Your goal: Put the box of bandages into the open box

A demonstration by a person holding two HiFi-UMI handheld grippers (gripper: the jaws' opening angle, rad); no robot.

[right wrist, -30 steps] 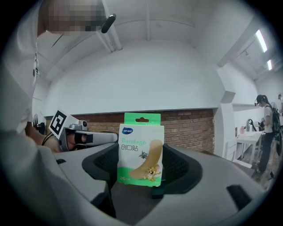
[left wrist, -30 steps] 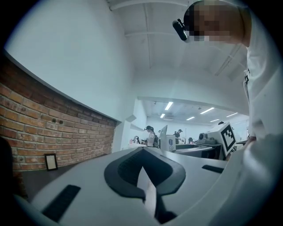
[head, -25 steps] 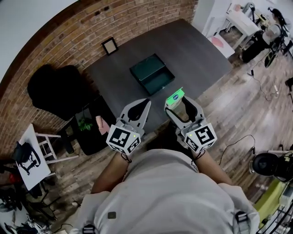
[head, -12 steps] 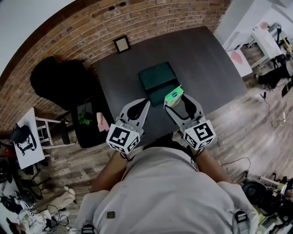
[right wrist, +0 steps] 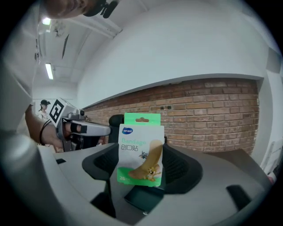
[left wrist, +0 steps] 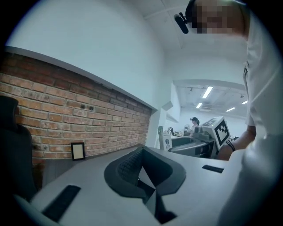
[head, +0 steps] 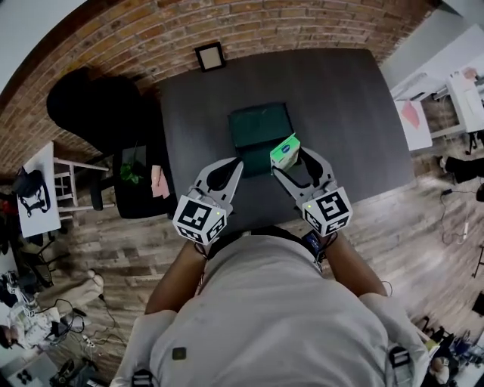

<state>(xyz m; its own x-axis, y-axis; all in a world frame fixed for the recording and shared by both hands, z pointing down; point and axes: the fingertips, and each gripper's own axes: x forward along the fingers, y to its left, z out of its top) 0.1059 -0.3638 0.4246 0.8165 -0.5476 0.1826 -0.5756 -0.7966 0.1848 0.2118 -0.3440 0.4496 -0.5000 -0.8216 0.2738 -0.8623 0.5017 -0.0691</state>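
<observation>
Over at the far left of the head view, a black chair (head: 87, 109) stands against the brick wall (head: 249, 23), and just to its right a low black stand (head: 140, 185) carries a small green plant. A small picture frame (head: 209, 56) leans on the wall at the back edge of the dark table (head: 340, 113). Moving toward the middle, the person's left gripper (head: 236, 168) is held over the near part of the table, its jaws drawn together with nothing between them, the tips pointing toward the lower left corner of the open box (head: 259, 127). That dark green box lies flat at the centre of the table, its inside showing. At its lower right corner is the box of bandages (head: 285, 150), green and white with a cartoon plaster printed on the front. It is off the table, upright and clamped between the jaws of the right gripper (head: 292, 160). From the right gripper view the green box lies just below the bandage box. Both marker cubes sit close to the person's body at the lower centre of the frame.
</observation>
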